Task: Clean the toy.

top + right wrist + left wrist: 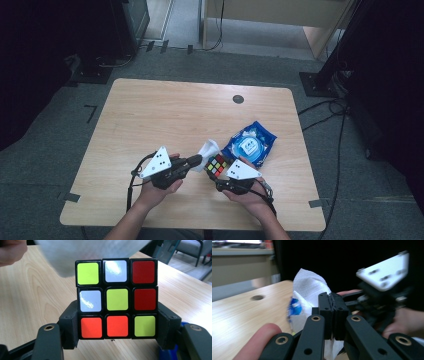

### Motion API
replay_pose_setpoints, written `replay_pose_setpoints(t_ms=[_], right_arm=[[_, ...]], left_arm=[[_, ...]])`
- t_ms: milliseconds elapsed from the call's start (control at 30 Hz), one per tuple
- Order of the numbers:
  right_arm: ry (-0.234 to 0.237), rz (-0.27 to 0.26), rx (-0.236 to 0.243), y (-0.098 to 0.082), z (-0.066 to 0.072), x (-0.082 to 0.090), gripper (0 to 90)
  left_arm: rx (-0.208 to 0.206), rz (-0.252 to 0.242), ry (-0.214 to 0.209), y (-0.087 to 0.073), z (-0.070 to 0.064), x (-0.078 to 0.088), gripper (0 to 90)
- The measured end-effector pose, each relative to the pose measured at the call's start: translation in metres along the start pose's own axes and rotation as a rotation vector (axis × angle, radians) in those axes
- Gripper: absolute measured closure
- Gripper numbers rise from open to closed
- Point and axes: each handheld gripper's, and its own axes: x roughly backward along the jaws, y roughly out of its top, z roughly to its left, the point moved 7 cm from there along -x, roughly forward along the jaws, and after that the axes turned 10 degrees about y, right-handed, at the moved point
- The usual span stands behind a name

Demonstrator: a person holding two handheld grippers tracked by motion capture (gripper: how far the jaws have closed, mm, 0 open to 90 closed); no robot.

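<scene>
Puzzle cube (117, 299), label-free, in right tool (117, 327); white wipe (308, 290) in left tool (333, 306).

My tool (117, 340) clamps the puzzle cube (116, 299) above the surface (37, 295); something white, perhaps tissue (82, 252), hangs behind.

Even overhead light leaves the bench (150, 115) bright while the room around it falls to near black. Shadows are faint. Glare whitens two tiles of the cube (116, 298). The wipe (309, 290) and the farther hand-held gripper (379, 302) look soft and blurred.
</scene>
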Motion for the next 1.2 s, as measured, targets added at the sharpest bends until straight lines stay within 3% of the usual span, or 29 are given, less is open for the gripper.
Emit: replay_pose_setpoints(t_ms=[100, 200, 333, 400, 533, 633, 700, 800, 900, 1000, 1067, 1200], right_arm=[[0.017, -0.007, 0.016, 0.004, 0.006, -0.005, 34.7], [0.029, -0.014, 0.035, 0.008, 0.011, -0.008, 34.7], [0.021, -0.012, 0.056, 0.01, 0.012, -0.011, 34.8], [0.024, -0.022, 0.063, 0.012, 0.013, -0.011, 34.9], [0.051, -0.063, 0.068, 0.02, 0.015, -0.011, 35.0], [0.058, -0.061, 0.093, 0.024, 0.019, -0.014, 35.0], [0.058, -0.056, 0.102, 0.024, 0.021, -0.017, 35.0], [0.063, -0.068, 0.108, 0.026, 0.023, -0.018, 35.1], [0.067, -0.093, 0.104, 0.031, 0.024, -0.017, 35.0], [0.075, -0.103, 0.109, 0.034, 0.025, -0.016, 35.0], [0.079, -0.094, 0.108, 0.032, 0.026, -0.017, 35.0], [0.093, -0.071, 0.109, 0.027, 0.03, -0.022, 35.0]], left_arm=[[-0.012, 0.062, 0.073, -0.011, 0.004, -0.005, 88.7], [0.021, 0.06, 0.07, -0.016, 0.006, -0.004, 88.6], [-0.02, 0.08, 0.133, -0.021, 0.01, -0.003, 88.2], [-0.002, 0.1, 0.161, -0.025, 0.017, -0.002, 88.1], [0.015, 0.185, 0.248, -0.043, 0.036, -0.002, 88.3], [0.086, 0.199, 0.242, -0.05, 0.044, 0.0, 88.3], [0.083, 0.224, 0.264, -0.053, 0.048, 0.002, 88.3], [0.076, 0.312, 0.265, -0.064, 0.052, 0.0, 88.2], [0.06, 0.366, 0.3, -0.072, 0.056, -0.001, 88.0], [0.116, 0.318, 0.315, -0.064, 0.06, 0.004, 88.2], [0.16, 0.24, 0.302, -0.05, 0.06, 0.01, 88.3], [0.206, 0.077, 0.2, -0.017, 0.046, 0.022, 88.5]])
